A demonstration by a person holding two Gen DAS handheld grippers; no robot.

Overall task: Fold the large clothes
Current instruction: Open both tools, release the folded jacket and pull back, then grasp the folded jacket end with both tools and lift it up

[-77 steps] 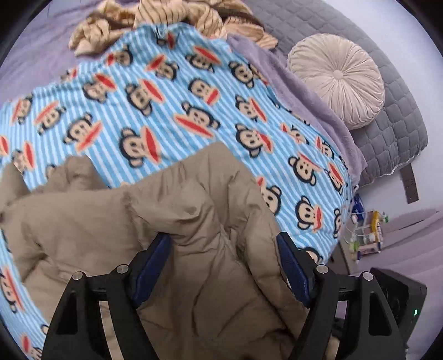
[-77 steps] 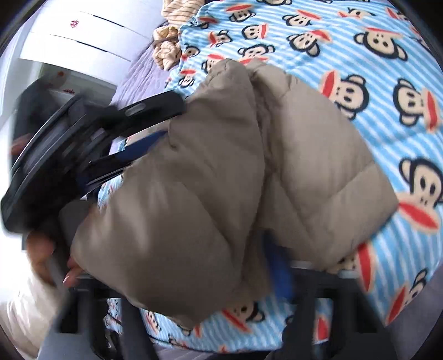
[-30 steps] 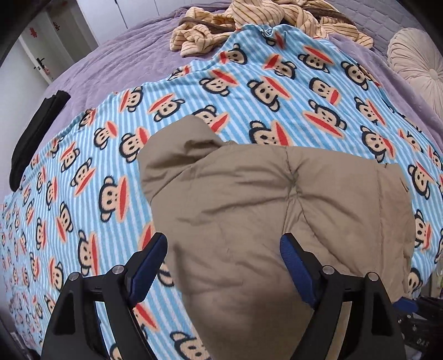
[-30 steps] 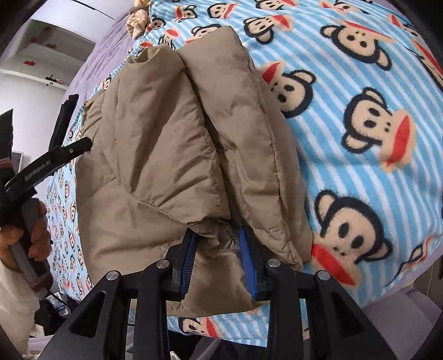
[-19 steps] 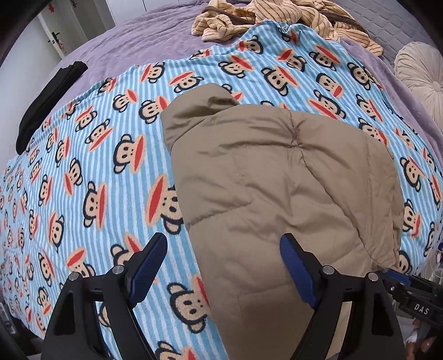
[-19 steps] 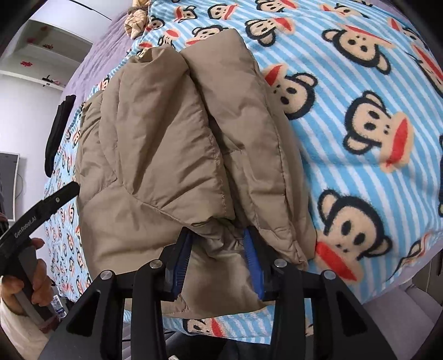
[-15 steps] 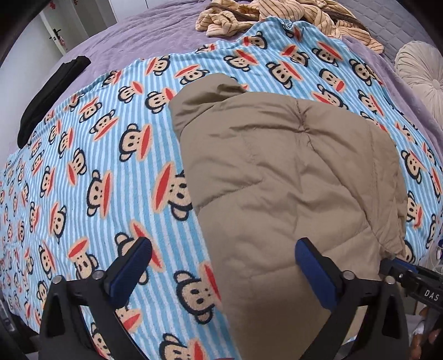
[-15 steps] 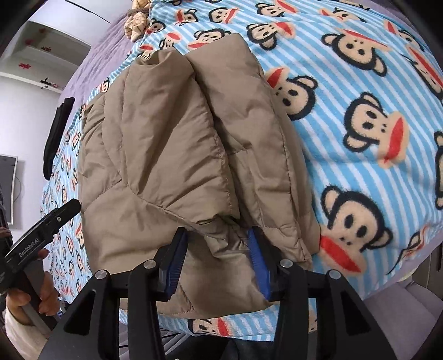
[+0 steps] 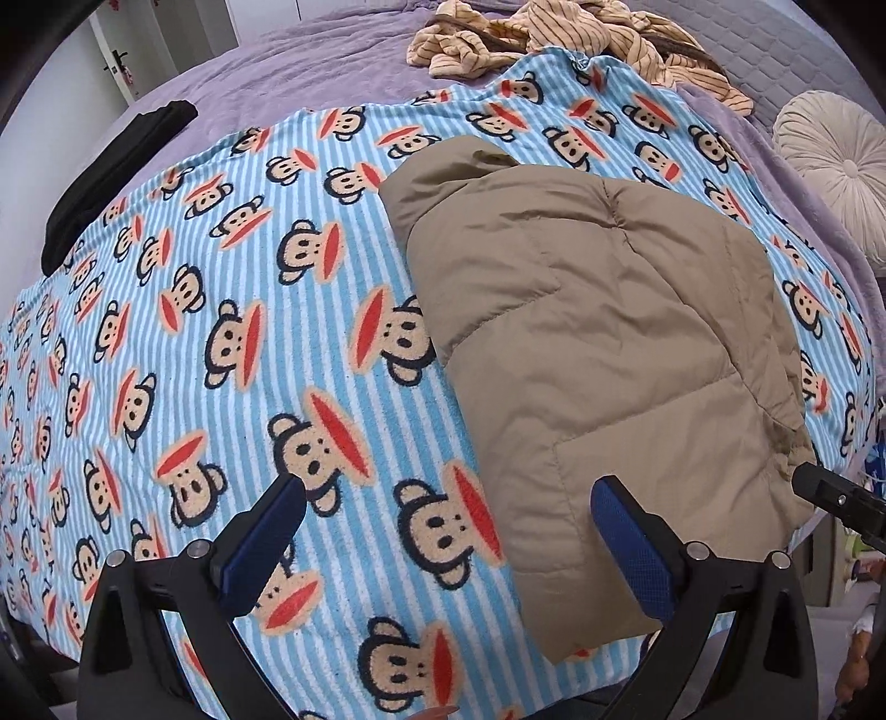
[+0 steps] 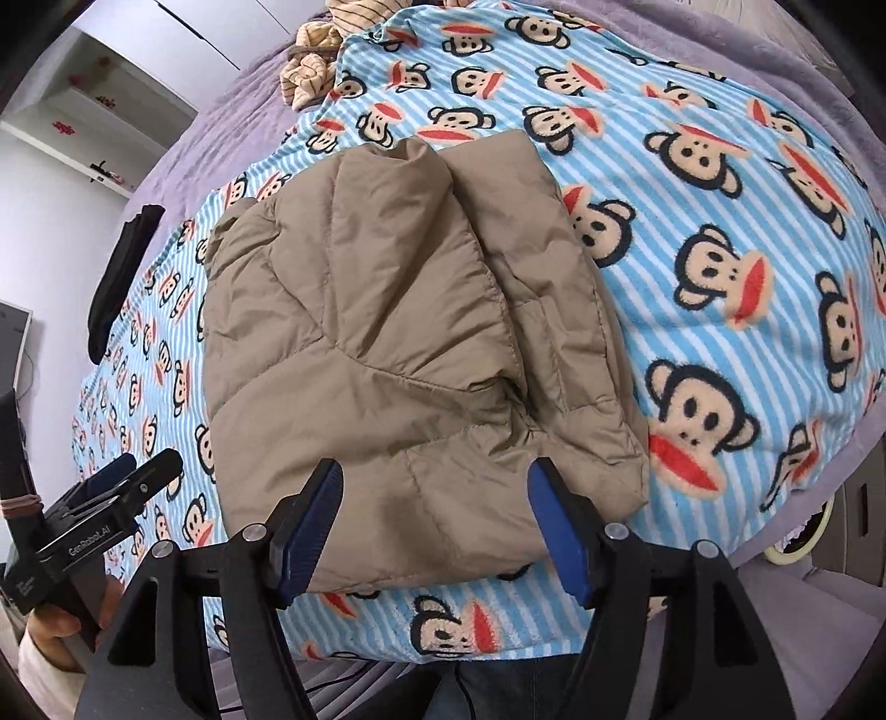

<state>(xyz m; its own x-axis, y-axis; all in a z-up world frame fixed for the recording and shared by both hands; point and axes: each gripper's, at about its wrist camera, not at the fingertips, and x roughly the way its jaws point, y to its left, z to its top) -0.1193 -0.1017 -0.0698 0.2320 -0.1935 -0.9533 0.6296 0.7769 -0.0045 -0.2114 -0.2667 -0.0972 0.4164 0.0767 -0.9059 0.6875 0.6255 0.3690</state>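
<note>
A tan puffer jacket (image 9: 598,354) (image 10: 410,354) lies folded into a compact bundle on the blue striped monkey-print blanket (image 9: 194,343) (image 10: 720,232), near the bed's front edge. My left gripper (image 9: 448,531) is open, held above the blanket at the jacket's left edge, with nothing between its blue pads. My right gripper (image 10: 434,515) is open too, hovering over the jacket's near hem without touching it. The left gripper (image 10: 119,476) also shows at the lower left of the right wrist view, held by a hand (image 10: 50,631).
A striped beige garment (image 9: 554,33) is heaped at the far end of the purple bedspread (image 9: 310,72). A black folded item (image 9: 105,177) lies at the blanket's left side. A round cream cushion (image 9: 830,166) sits at the right. White cupboards (image 10: 138,55) stand beyond the bed.
My right gripper has let go of the jacket's hem and opened wide. Both grippers have drawn back from the jacket, which now lies still on the blanket.
</note>
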